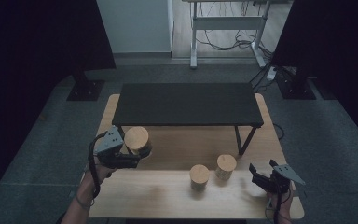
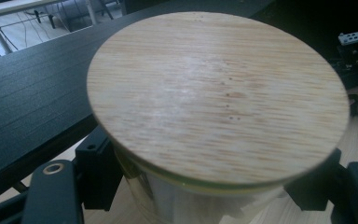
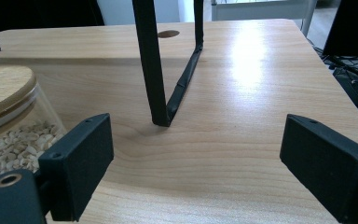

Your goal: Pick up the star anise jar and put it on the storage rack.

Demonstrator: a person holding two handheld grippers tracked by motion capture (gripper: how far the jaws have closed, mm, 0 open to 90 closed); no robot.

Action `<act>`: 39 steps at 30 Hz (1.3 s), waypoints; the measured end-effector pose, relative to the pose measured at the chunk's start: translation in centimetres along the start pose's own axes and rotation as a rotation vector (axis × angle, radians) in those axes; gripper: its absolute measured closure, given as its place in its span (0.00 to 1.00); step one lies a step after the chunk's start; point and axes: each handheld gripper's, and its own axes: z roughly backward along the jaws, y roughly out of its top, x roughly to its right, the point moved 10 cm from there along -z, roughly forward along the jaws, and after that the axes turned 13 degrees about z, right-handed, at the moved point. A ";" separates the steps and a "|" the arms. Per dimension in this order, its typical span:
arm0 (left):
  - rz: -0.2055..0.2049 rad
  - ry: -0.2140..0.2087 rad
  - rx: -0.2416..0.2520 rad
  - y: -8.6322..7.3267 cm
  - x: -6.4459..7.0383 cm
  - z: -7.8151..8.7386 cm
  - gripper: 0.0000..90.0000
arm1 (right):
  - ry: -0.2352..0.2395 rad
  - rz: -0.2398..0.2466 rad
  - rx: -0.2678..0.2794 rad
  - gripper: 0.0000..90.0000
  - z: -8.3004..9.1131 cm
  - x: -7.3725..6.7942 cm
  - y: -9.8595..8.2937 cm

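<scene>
A glass jar with a round bamboo lid [image 1: 136, 138] is clamped in my left gripper [image 1: 138, 150] at the table's left, just in front of the black shelf [image 1: 186, 103]. In the left gripper view the lid [image 2: 214, 93] sits close to the camera, and my gripper [image 2: 205, 189] is shut on the glass below it. Two more bamboo-lidded jars stand on the table, one [image 1: 199, 176] near the middle and one [image 1: 225, 165] right of it. My right gripper [image 1: 262, 166] stands open at the front right, with nothing between its pads [image 3: 81, 161].
The black shelf stands on thin metal legs [image 3: 154, 70] over the back half of the wooden table [image 1: 168, 191]. A jar of pale nuts [image 3: 9, 126] is left of the right gripper's jaws. Beyond the table are dark stands, a white desk frame and cables.
</scene>
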 end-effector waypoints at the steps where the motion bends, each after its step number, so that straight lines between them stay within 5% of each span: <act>1: 0.001 0.000 0.001 0.1 0.0 0.0 0.28 | 0.000 0.000 0.000 0.10 0.0 0.0 0.0; 39: 0.008 0.012 0.025 3.0 -0.8 0.1 0.28 | 0.004 -0.003 -0.001 0.10 0.0 0.0 0.0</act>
